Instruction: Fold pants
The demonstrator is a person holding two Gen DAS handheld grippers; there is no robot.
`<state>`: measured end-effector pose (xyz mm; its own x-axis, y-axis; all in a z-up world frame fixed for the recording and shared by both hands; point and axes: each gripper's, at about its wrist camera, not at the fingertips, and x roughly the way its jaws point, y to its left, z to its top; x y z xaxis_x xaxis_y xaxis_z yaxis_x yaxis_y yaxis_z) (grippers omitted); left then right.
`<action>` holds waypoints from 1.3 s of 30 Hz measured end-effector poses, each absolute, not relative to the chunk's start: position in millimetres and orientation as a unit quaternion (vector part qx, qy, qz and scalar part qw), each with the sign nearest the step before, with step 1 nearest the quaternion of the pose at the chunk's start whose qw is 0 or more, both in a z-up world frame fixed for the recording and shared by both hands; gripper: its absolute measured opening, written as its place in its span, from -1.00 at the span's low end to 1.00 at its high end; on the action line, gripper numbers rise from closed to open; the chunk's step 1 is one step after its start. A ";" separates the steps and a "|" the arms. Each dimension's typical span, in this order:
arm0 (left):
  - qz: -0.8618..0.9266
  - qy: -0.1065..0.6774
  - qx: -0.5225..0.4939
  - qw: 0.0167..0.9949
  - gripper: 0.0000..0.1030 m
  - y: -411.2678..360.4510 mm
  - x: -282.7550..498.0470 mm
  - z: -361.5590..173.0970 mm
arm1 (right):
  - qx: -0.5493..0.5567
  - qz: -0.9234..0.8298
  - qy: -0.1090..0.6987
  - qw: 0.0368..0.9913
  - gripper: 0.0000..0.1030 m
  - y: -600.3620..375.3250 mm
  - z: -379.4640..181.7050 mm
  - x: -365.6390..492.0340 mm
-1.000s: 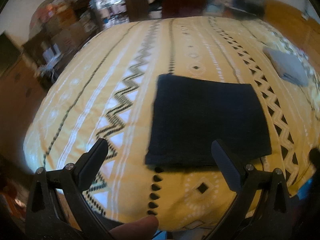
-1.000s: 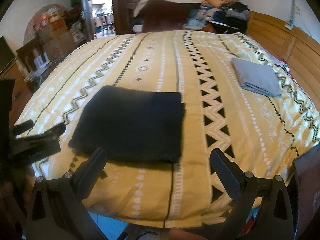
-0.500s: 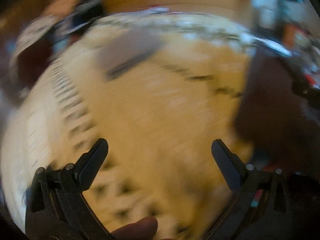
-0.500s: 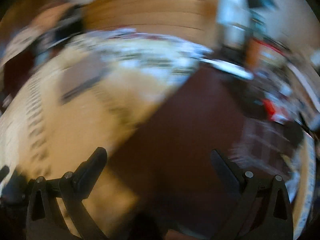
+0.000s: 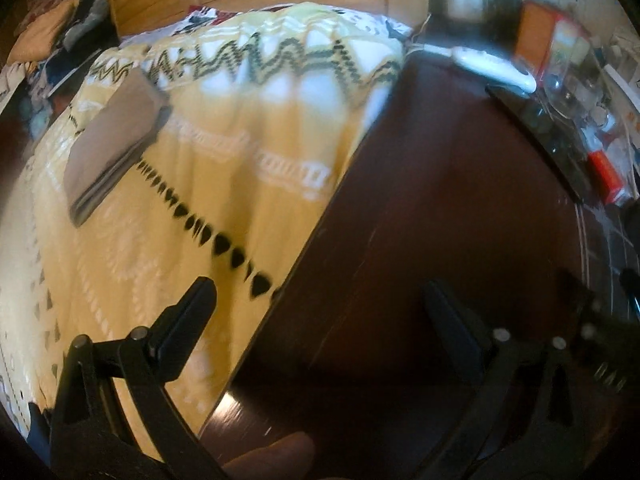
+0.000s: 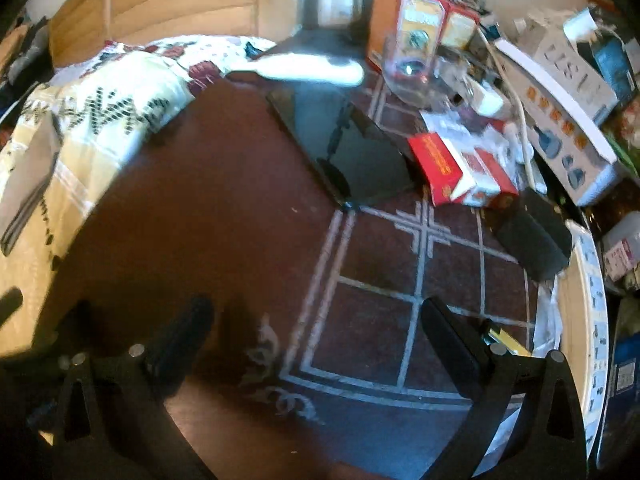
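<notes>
My left gripper [image 5: 316, 312] and right gripper [image 6: 316, 332] both have wide open jaws holding nothing. I see no pants now, only 1 folded gray cloth [image 5: 112, 144] far left on the yellow bed [image 5: 240, 184]. I should turn slowly to find them.

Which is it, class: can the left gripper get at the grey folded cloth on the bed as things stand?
Probably yes. The left gripper is open and empty, and bare bedspread lies between it and the grey cloth, though some way off.

Black claw [image 5: 320, 296], silver screws; possibly a fingertip [image 5: 272, 456].
</notes>
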<state>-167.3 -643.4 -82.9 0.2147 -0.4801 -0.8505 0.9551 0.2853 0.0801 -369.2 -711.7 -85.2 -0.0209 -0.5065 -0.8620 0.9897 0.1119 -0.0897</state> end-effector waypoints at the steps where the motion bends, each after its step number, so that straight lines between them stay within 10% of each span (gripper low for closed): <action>1: -0.509 0.370 0.318 0.709 1.00 -648.7 -170.2 -83.4 | 0.308 -0.598 0.387 0.631 1.00 -712.9 -86.3 -374.2; 39: -0.545 0.365 0.287 0.698 1.00 -713.3 -213.9 -90.8 | 0.328 -0.645 0.330 0.606 1.00 -740.2 -87.8 -419.4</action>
